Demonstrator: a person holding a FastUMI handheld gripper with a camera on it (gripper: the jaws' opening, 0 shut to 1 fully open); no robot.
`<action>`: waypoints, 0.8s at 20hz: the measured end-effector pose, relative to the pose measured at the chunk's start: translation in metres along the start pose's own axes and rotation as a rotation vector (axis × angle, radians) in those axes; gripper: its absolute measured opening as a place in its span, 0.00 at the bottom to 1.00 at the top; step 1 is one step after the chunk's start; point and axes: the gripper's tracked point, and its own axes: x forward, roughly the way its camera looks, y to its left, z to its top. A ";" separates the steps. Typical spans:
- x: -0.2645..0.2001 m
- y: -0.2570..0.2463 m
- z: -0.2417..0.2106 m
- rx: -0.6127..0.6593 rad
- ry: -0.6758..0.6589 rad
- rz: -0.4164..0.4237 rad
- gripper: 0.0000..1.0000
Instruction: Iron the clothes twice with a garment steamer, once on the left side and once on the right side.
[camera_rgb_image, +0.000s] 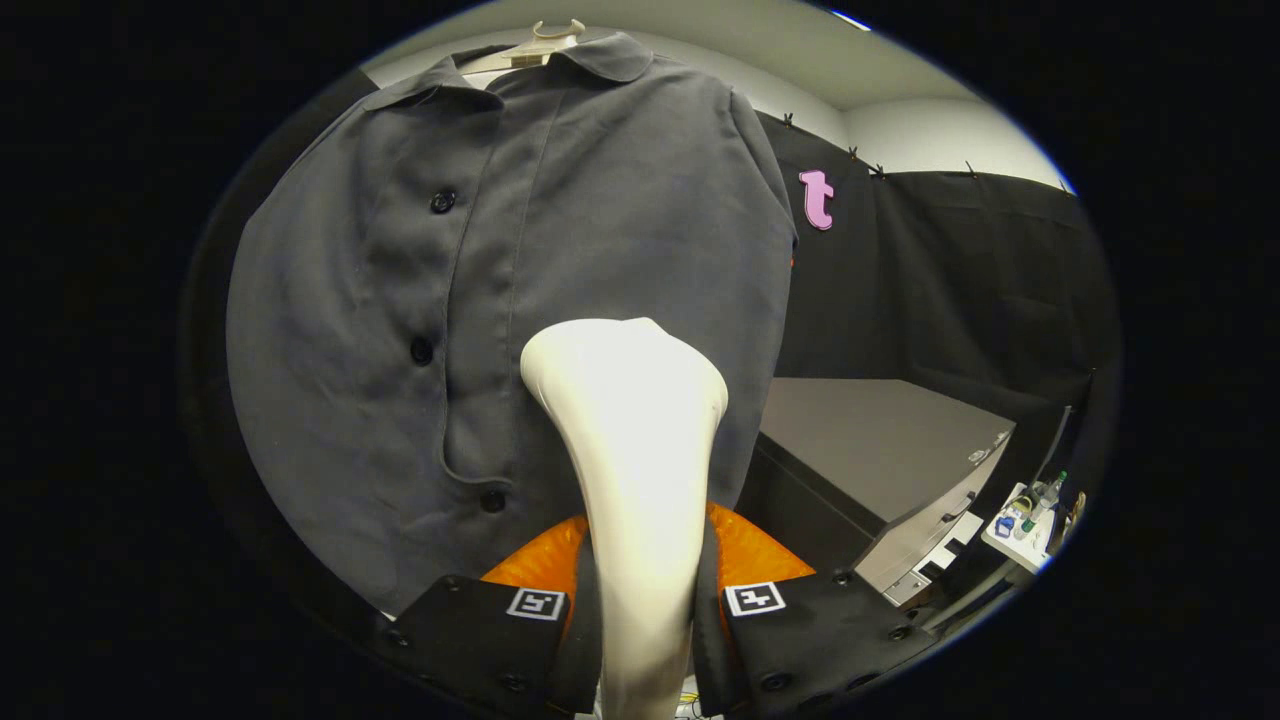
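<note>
1. Your gripper is clamped on the garment steamer: both black fingers press against the white handle from either side, and the handle fills the gap between them.
2. The steamer rises straight up from between the fingers and widens into a broad, rounded white head. The head sits against the dark grey shirt, on the panel to the right of the button placket, in the lower half of the garment. Whether the head actually touches the cloth or stands just off it cannot be told from this angle.
3. The shirt hangs on a pale hanger, whose hook shows above the collar. The collar lies flat and the front is buttoned; four dark buttons run down the placket, which lies just left of the steamer head.
4. The fabric shows soft vertical creases left of the placket; the panel above the steamer head looks smoother.
5. An orange part shows directly behind the fingers, on both sides of the handle, below the shirt's hem.
6. Beyond the shirt's right edge stands a grey cabinet with a flat top, near the black cloth wall. Past its far corner is a small white stand carrying a few small bottles, too small to make out.
</note>
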 end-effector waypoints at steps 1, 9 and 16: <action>0.000 0.001 -0.006 -0.001 0.011 0.002 0.44; 0.004 0.001 -0.062 -0.005 0.106 -0.010 0.44; 0.004 -0.001 -0.106 -0.025 0.183 -0.023 0.45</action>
